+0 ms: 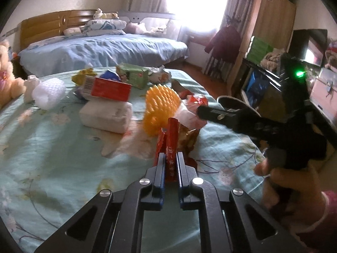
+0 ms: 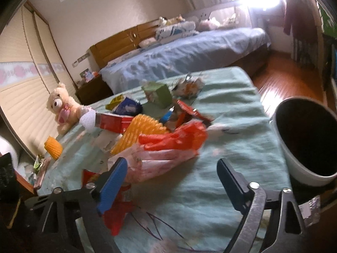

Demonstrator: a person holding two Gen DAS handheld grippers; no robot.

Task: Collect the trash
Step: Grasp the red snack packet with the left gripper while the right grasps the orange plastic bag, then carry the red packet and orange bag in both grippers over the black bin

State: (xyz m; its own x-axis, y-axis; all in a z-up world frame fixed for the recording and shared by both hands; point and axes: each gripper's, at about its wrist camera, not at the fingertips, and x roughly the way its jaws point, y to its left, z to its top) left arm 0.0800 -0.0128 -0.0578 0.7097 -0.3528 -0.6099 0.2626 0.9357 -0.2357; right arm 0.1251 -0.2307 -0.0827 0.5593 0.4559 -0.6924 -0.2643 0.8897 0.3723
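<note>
My left gripper (image 1: 171, 160) is shut on a long red wrapper (image 1: 171, 139) that stands up between its pads, just above the green floral bedspread (image 1: 63, 158). My right gripper (image 2: 171, 170) is open over the same bed. A clear plastic bag with a red-orange wrapper (image 2: 168, 147) lies just ahead between its blue pads (image 2: 113, 181); the right pad is clear of it. A white bin (image 2: 299, 162) with a dark inside stands at the bed's right edge. More trash is piled behind: a red box (image 1: 109, 88), a green box (image 1: 132, 76) and a yellow foam net (image 1: 162, 105).
A white tissue pack (image 1: 105, 116), a white foam net (image 1: 50, 92) and a teddy bear (image 2: 61, 105) sit on the bed's left part. A second bed with blue sheets (image 1: 105, 50) lies behind. A hand (image 1: 294, 185) holds the right gripper near a TV cabinet (image 1: 263, 84).
</note>
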